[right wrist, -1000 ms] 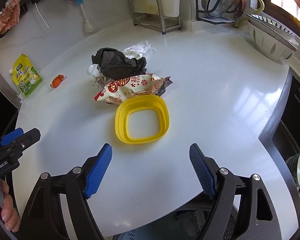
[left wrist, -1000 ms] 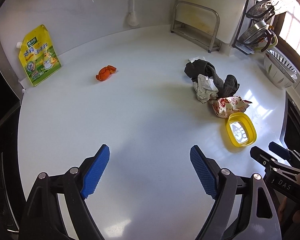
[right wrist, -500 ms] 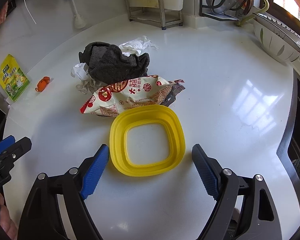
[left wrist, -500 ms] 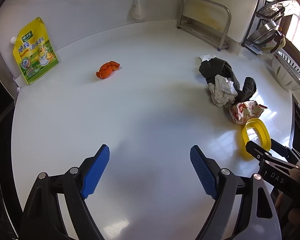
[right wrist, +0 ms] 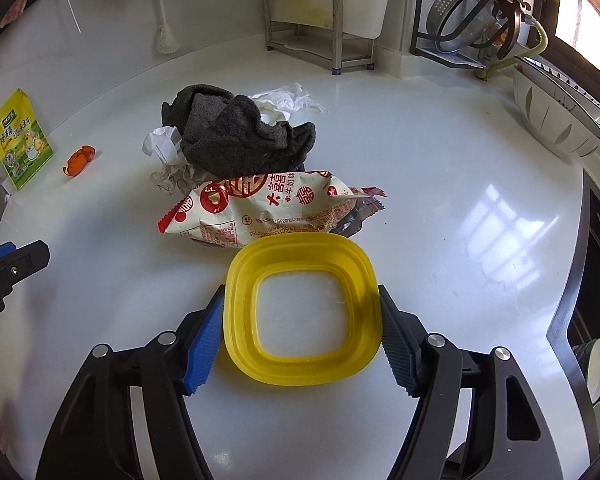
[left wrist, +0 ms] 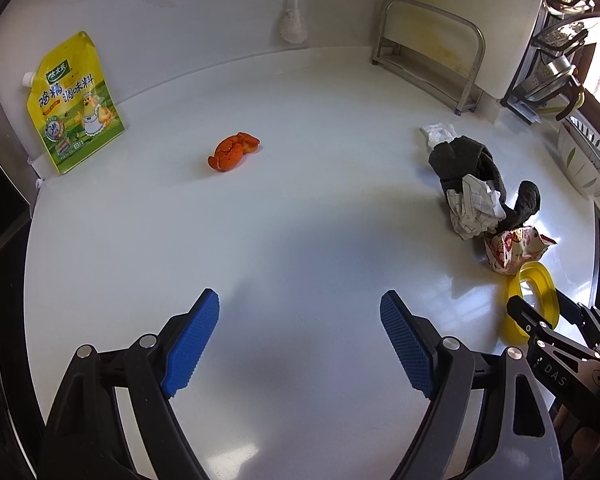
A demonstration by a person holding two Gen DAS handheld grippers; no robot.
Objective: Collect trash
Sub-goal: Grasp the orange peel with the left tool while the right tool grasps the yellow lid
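A yellow plastic lid frame lies flat on the white counter. My right gripper is open with a blue pad on each side of the frame, about touching its edges. Behind it lie a red-and-white snack wrapper, a dark grey cloth and crumpled white paper. An orange peel lies farther left. My left gripper is open and empty over bare counter. The frame and wrapper also show in the left wrist view.
A yellow seasoning pouch leans on the back wall at the left. A metal rack, a dish rack with a strainer and a white bowl stand at the back right. The counter's edge runs along the right.
My right gripper has moved forward so the yellow frame now sits between its pads. My left gripper has drifted forward and left, toward the orange peel.
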